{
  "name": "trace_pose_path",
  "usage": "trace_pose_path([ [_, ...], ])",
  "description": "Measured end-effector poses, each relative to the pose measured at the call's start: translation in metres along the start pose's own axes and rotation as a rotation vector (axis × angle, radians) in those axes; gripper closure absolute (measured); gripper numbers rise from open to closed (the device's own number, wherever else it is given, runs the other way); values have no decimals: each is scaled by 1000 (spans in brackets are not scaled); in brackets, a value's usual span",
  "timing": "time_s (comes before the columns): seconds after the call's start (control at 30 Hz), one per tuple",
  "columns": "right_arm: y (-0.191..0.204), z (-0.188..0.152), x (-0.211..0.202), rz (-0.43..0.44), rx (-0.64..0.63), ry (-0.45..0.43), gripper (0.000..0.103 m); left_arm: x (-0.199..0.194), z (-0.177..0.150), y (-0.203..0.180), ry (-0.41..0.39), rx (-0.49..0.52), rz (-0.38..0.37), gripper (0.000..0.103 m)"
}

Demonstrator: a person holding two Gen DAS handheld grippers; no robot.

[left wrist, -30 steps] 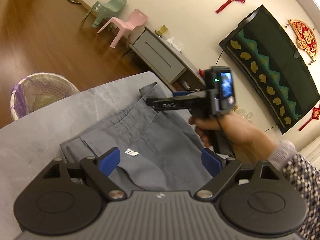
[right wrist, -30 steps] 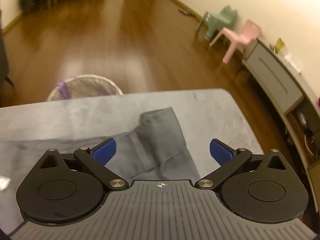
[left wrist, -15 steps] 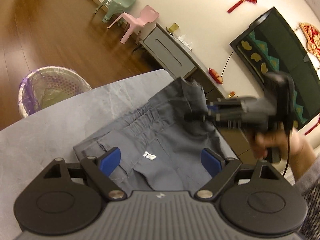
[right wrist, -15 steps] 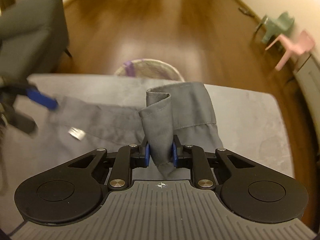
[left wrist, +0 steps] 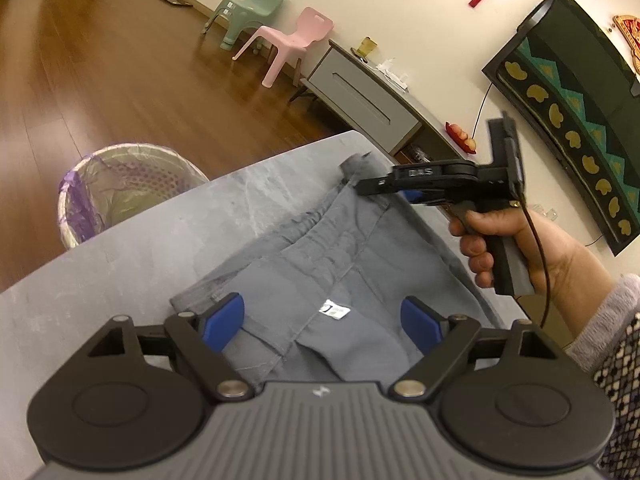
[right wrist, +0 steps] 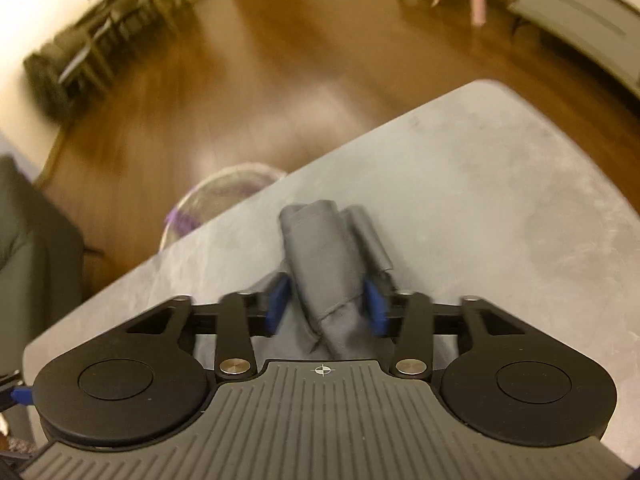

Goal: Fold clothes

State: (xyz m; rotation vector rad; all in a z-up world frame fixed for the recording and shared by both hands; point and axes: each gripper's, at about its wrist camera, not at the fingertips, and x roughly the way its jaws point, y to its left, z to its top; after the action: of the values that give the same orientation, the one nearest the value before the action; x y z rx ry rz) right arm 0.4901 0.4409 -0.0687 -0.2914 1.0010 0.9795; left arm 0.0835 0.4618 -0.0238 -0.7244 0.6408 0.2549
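Grey trousers (left wrist: 332, 264) with a white label (left wrist: 335, 311) lie spread on the grey table (left wrist: 140, 264). My left gripper (left wrist: 322, 314) hovers open over their near part, and its blue pads touch nothing. A hand holds my right gripper (left wrist: 362, 189) at the garment's far corner (left wrist: 354, 166). In the right wrist view, that corner is a rolled bunch of grey cloth (right wrist: 328, 264) standing between the blue pads. The right gripper (right wrist: 326, 304) has its jaws opening. A small gap shows beside the left pad.
A waste bin (left wrist: 120, 184) lined with a purple bag stands on the wood floor just past the table's far edge. Pink (left wrist: 292, 40) and green (left wrist: 248, 12) small chairs and a grey cabinet (left wrist: 360, 96) line the wall. A dark seat (right wrist: 24, 248) is at the left.
My right gripper closed on the trousers' corner and lifted it. It has since rolled and shifted, and its jaws have parted around the bunched cloth. The left gripper stays open and barely moved.
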Motion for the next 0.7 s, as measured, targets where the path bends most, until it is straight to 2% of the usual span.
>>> trace_pose_path([
  [0.03, -3, -1, -4, -33, -2, -30, 31, 0, 0, 0, 0, 0, 2, 15],
  [0.07, -7, -4, -13, -48, 13, -68, 28, -1, 0, 0, -1, -3, 3, 15],
  [0.2, -16, -21, -57, -60, 97, -232, 27, -1, 0, -3, -8, 10, 38, 15],
  [0.27, -12, -31, -74, -41, 98, -281, 30, 2, 0, -3, 0, 8, 63, 15],
  [0.33, -5, -41, -80, -48, 76, -293, 43, 4, 0, -3, 4, 7, 83, 15],
  [0.37, -1, -44, -80, -62, 61, -281, 46, 5, 0, -4, 4, 8, 93, 15],
  [0.4, 4, -48, -80, -76, 46, -267, 55, 5, 0, -5, 5, 9, 102, 15],
  [0.43, 7, -53, -77, -92, 24, -250, 59, 5, 0, -6, 5, 10, 110, 15],
  [0.53, 18, -61, -69, -136, -52, -202, 59, 5, 1, -8, 5, 14, 115, 15],
  [0.57, 21, -64, -68, -134, -71, -194, 56, 5, 1, -9, 4, 17, 114, 15],
  [0.63, 24, -71, -65, -123, -118, -185, 20, 4, 1, -10, 2, 20, 109, 15],
  [0.67, 25, -73, -63, -117, -152, -181, 14, 3, 1, -10, -6, 20, 96, 15],
  [0.7, 26, -75, -60, -112, -185, -177, 13, 1, 2, -11, -23, 22, 80, 15],
])
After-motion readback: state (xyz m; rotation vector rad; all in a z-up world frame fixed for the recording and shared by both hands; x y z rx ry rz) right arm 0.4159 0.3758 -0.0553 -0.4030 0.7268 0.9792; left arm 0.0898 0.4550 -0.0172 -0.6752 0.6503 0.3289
